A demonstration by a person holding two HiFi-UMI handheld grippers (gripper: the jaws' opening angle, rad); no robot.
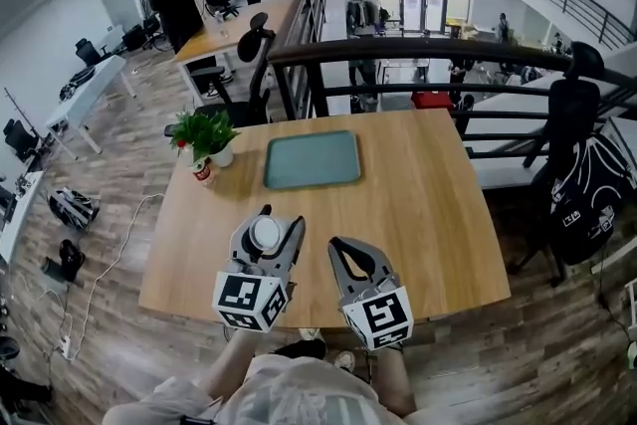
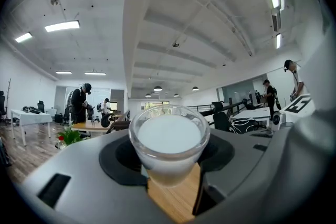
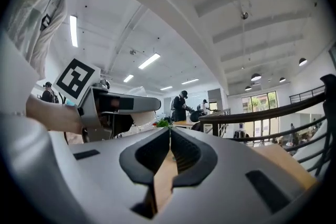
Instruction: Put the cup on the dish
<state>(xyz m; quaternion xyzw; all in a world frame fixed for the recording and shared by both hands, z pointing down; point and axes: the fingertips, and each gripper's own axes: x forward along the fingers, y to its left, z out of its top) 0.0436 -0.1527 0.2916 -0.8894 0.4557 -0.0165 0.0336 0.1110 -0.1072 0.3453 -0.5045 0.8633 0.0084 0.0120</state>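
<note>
Left tongs (image 1: 282, 216) clamp small clear glass cup (image 2: 168, 139), white fill, maybe liquid; right tongs (image 3: 169, 134) together. Tilt toward far grey-green rectangular dish (image 1: 312, 159) risks spill.

An open-plan office. Long desks (image 1: 239, 20) with swivel chairs (image 1: 257, 35), a black railing (image 1: 428, 50) and ceiling strip lights (image 2: 62, 25) show it

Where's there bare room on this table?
Bare: the right half of the table, from the green tray to the right edge, and the strip between that tray and the left tongs and right tongs. The tray is empty. Crowded: the potted plant left of the tray, and the front around the tongs.
</note>
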